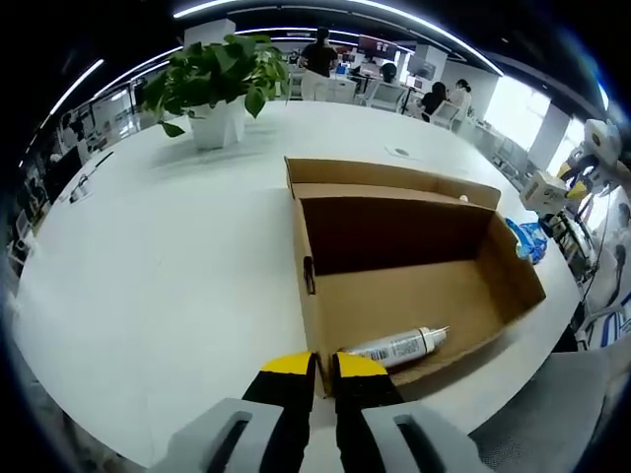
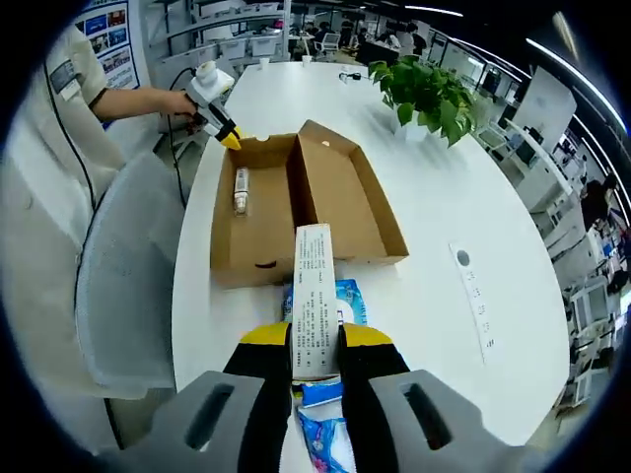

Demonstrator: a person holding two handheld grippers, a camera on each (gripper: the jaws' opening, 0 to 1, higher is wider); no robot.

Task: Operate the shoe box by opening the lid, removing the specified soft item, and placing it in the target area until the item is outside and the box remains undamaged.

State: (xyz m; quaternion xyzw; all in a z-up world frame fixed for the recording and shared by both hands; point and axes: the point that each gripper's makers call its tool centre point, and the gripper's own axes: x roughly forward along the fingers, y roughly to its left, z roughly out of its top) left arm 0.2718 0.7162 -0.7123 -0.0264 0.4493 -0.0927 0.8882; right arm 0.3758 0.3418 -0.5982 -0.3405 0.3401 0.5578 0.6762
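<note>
Brown cardboard shoe box point(image 2: 296, 212) lies open on the white worktop point(image 2: 444, 197), a white tube point(image 2: 241, 190) inside; left gripper point(image 1: 323, 367) fingers pinch its near wall, while right gripper point(image 2: 315, 340) fingers clamp a white carton point(image 2: 315, 296) above a blue packet point(image 2: 347, 301).

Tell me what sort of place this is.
Most likely an open-plan office. The cardboard box lies open on a long white table with a potted plant, ceiling strip lights run overhead, and people sit at desks beyond.
</note>
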